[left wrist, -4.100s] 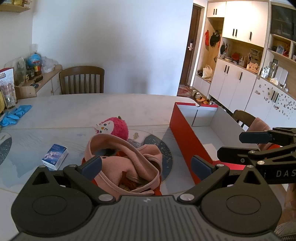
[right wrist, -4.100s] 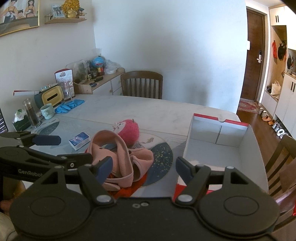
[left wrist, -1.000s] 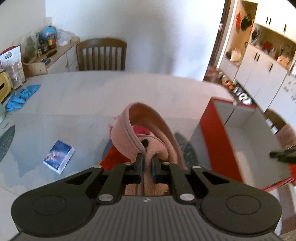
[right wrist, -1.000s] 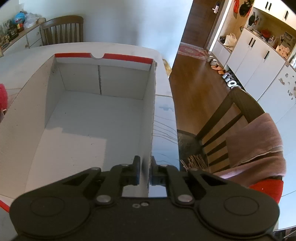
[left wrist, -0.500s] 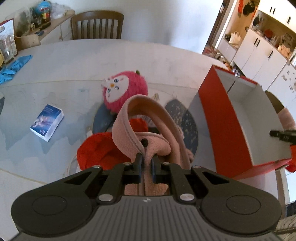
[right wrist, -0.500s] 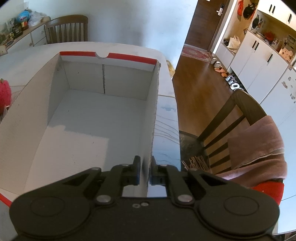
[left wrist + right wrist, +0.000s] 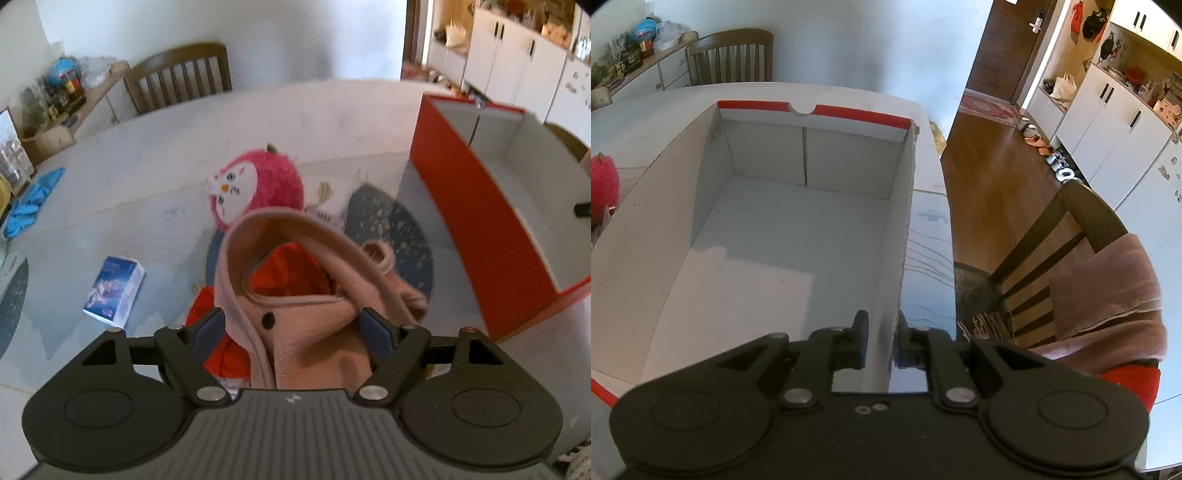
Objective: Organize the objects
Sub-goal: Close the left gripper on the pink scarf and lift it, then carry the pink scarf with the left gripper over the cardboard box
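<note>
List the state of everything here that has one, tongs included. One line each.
left tongs: open, either side of the pink garment
right tongs: astride the box's right wall, grip unclear
pink garment: crumpled, ungripped
box: upright, open-topped, empty
plush toy: on the table, outside the box
small carton: lying flat, closed

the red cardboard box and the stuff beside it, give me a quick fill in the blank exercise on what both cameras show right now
1. The left tongs are ____ around the pink fleece garment.
2. The right tongs straddle the ____ wall of the red cardboard box with white inside.
3. The box holds ____.
4. The pink round plush toy rests on the white table, ____ the box.

Missing words: open; right; nothing; outside
</note>
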Tool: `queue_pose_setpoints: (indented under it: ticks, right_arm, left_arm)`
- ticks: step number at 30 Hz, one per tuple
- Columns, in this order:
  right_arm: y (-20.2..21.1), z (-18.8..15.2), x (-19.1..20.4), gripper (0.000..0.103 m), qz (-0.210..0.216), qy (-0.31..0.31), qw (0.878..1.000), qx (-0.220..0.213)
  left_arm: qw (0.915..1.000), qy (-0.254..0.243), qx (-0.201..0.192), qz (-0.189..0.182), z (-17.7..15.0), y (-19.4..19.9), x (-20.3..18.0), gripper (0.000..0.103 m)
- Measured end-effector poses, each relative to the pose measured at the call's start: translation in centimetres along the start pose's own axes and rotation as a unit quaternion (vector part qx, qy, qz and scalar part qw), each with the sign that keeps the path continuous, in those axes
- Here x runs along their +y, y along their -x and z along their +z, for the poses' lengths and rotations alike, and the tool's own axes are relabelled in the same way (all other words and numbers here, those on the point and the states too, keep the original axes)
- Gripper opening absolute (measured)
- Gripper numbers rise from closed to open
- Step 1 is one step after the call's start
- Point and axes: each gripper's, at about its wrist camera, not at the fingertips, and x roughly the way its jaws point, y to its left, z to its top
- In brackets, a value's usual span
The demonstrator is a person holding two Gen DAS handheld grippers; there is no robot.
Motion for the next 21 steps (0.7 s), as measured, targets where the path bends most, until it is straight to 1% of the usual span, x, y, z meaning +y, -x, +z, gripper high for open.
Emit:
queue_pose_setpoints:
  ticks: [1, 2, 3, 4, 5, 8, 11, 16, 21]
  right_arm:
    - [0.0, 0.0, 0.0, 0.012, 0.0, 0.0, 1.0, 0.0]
    - [0.0, 0.0, 0.0, 0.012, 0.0, 0.0, 1.0, 0.0]
    - [0.0, 0.0, 0.0, 0.012, 0.0, 0.0, 1.0, 0.0]
    - [0.0, 0.1, 0.0, 0.012, -0.001, 0.001, 1.0, 0.0]
    - [0.0, 0.1, 0.0, 0.012, -0.001, 0.001, 1.0, 0.0]
    - [0.0, 0.1, 0.1, 0.012, 0.0, 0.001, 1.0, 0.0]
    - [0.0, 0.1, 0.1, 0.012, 0.0, 0.001, 1.0, 0.0]
    - [-0.2, 0.0, 0.1, 0.012, 0.001, 0.001, 1.0, 0.004]
    - [-0.4, 0.0, 0.0, 0.012, 0.003, -0.002, 1.0, 0.005]
  left_arm:
    - [1.0, 0.0, 0.0, 0.001, -0.1, -0.1, -0.1, 0.069]
    - [1.0, 0.0, 0.002, 0.001, -0.1, -0.2, -0.2, 0.053]
    - [1.0, 0.0, 0.004, 0.002, -0.2, -0.1, -0.2, 0.046]
    - [1.0, 0.0, 0.003, 0.001, -0.2, -0.1, -0.2, 0.03]
    - [1.0, 0.003, 0.003, 0.0, -0.2, 0.0, -0.1, 0.019]
    - [0.9999, 0.008, -0.004, -0.01, 0.0, 0.9, 0.0, 0.01]
    - [0.9995, 0.01, -0.019, -0.024, 0.6, 2.8, 0.0, 0.009]
    - [0.9958, 0.01, -0.05, -0.076, 3.0, 6.9, 0.0, 0.009]
    - [0.9914, 0.003, -0.081, -0.103, 5.3, 9.8, -0.2, 0.009]
